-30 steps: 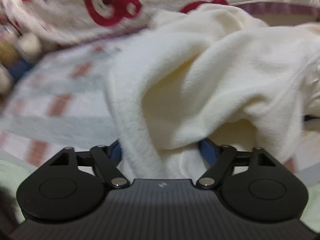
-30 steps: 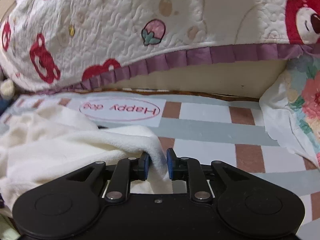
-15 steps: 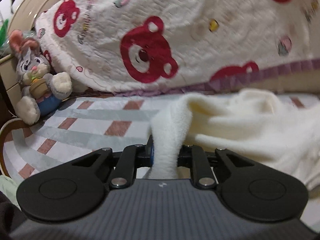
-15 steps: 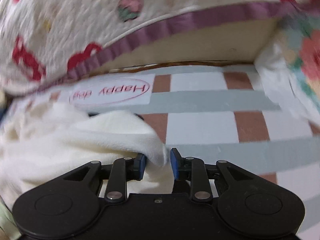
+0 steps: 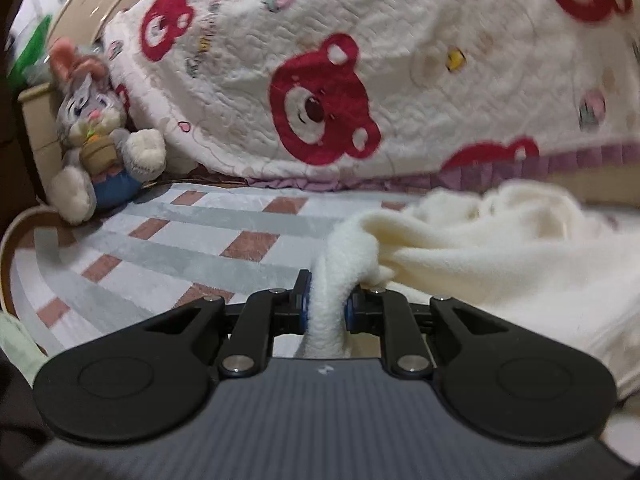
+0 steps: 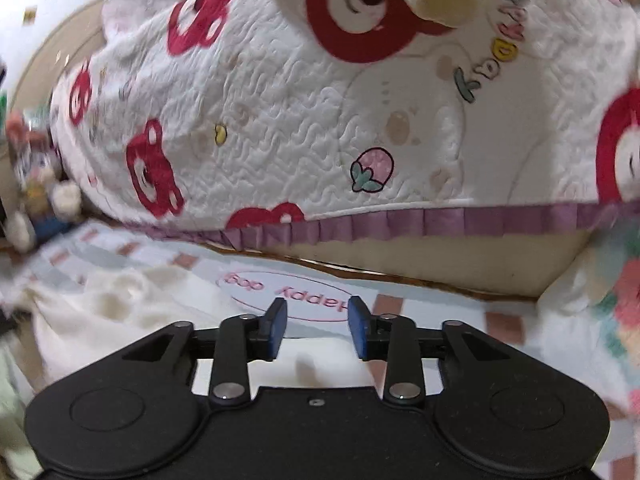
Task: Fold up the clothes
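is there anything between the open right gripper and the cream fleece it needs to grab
Nothing visible. The right gripper hangs open just above the cream fleece, with only bare checked blanket ahead. The left gripper is shut on the other end.

Quilt (image 5: 400, 80): white, red bear print, purple frill.
Stuffed rabbit (image 5: 96, 136): upright beside the quilt.
Checked mat (image 5: 160, 248): grey, white, brown; "Happy dog" label (image 6: 288, 300).

Soft dim indoor light, motion blur, fisheye-bent edges, faint shadows
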The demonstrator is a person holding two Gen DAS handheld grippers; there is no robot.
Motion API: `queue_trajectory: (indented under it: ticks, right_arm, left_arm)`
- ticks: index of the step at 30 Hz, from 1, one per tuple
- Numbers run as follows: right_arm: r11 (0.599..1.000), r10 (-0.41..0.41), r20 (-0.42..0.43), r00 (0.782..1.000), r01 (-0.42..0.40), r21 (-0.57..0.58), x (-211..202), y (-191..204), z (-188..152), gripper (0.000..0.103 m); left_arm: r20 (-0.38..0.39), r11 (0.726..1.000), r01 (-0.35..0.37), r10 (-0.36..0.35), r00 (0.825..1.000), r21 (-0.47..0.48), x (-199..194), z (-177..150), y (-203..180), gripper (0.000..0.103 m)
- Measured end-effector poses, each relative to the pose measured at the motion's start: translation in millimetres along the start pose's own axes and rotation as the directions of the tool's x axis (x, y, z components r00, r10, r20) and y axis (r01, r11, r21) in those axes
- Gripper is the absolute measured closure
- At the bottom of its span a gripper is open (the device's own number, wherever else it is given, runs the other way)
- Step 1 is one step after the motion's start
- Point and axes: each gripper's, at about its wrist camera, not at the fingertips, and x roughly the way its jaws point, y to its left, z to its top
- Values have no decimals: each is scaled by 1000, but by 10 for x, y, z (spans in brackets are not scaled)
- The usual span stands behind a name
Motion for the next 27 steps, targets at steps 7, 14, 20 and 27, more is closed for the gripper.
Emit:
queue_trajectory:
  ticks: [7,14,20,27]
  right_arm:
    - [999,-45,-76,996,45,-7,175,-58,-38,58]
    - [998,54,23,998,-53,-45,-103,64,-59,44]
    - [941,265,5,964,-257,-219,-294,659,-87,36]
    - [669,138,-246,959,-274,-691,-163,1661,-632,18]
  left_arm:
    - [91,996,-36,43,995,-76,-90,99,211,87]
    - [140,973,-44,77,987,-227,-175,195,585,87]
    - [93,955,-20,50,994,-297,-86,131,725,88]
    - [88,958,-24,52,995,-287,-93,93,723,88]
